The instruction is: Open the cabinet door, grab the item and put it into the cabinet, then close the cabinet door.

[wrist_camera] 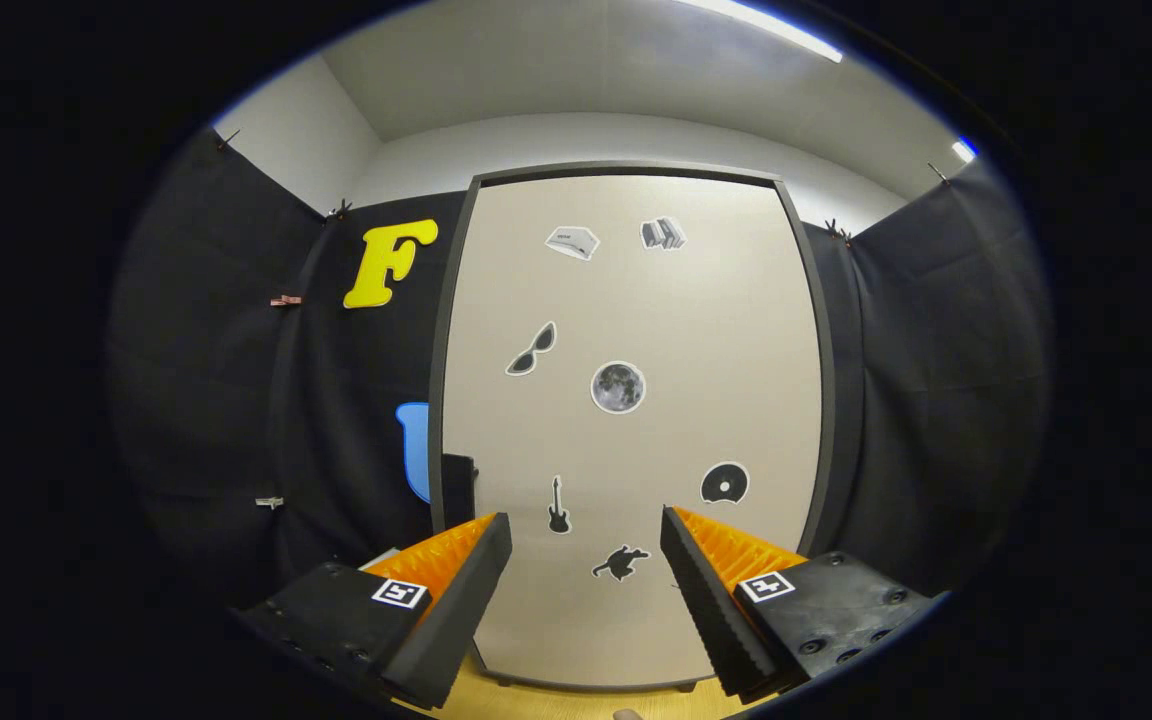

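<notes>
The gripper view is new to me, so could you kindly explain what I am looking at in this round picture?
A person carries a handheld two-finger gripper, and the camera rides on it, looking forward along its fingers. The fingers stand open with nothing between them. Straight ahead, beyond them, is a pale cabinet door, closed and decorated with stickers such as a moon, sunglasses and a guitar. The cabinet stands on a wooden surface. Black cloth forms the booth walls on either side. Nothing is held yet.

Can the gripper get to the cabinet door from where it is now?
Probably yes. The gripper is open with nothing between its fingers, and the closed cabinet door stands straight ahead with nothing in between.
</notes>
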The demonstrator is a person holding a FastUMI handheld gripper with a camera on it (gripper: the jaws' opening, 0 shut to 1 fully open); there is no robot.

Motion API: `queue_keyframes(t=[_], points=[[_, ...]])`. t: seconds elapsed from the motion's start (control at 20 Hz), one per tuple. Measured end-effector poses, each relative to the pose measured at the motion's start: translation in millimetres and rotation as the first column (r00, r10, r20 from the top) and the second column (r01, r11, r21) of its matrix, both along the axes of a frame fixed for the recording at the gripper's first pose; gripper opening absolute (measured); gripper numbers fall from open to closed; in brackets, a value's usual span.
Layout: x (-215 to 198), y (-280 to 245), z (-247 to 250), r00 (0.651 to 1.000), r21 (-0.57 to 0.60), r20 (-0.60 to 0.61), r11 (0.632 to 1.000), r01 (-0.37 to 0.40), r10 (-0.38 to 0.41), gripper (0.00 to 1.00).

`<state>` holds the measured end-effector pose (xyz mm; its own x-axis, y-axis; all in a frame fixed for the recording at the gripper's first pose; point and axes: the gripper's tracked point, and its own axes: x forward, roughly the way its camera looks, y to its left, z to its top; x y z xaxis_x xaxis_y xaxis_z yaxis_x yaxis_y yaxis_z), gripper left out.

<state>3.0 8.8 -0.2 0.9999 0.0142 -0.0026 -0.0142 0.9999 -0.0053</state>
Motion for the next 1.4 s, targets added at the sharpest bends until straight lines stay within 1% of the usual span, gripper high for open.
queue_keyframes(t=[0.25, 0.45, 0.85, 1.1, 1.4], points=[[3.7, 6.1, -4.6, 1.0, 0.001, -0.01, 1.0, -0.012, 0.012, 0.97], [7.1, 19.1, -9.1, 0.999, 0.0, -0.019, 0.999, -0.036, 0.036, 0.97], [21.3, 62.4, -24.3, 0.996, 0.012, -0.03, 0.996, -0.085, 0.085, 0.97], [37.6, 84.2, -44.2, 0.993, 0.021, -0.066, 0.995, -0.093, 0.094, 0.96], [63.0, 103.5, -56.7, 0.994, 0.029, -0.068, 0.996, -0.08, 0.082, 0.97]])
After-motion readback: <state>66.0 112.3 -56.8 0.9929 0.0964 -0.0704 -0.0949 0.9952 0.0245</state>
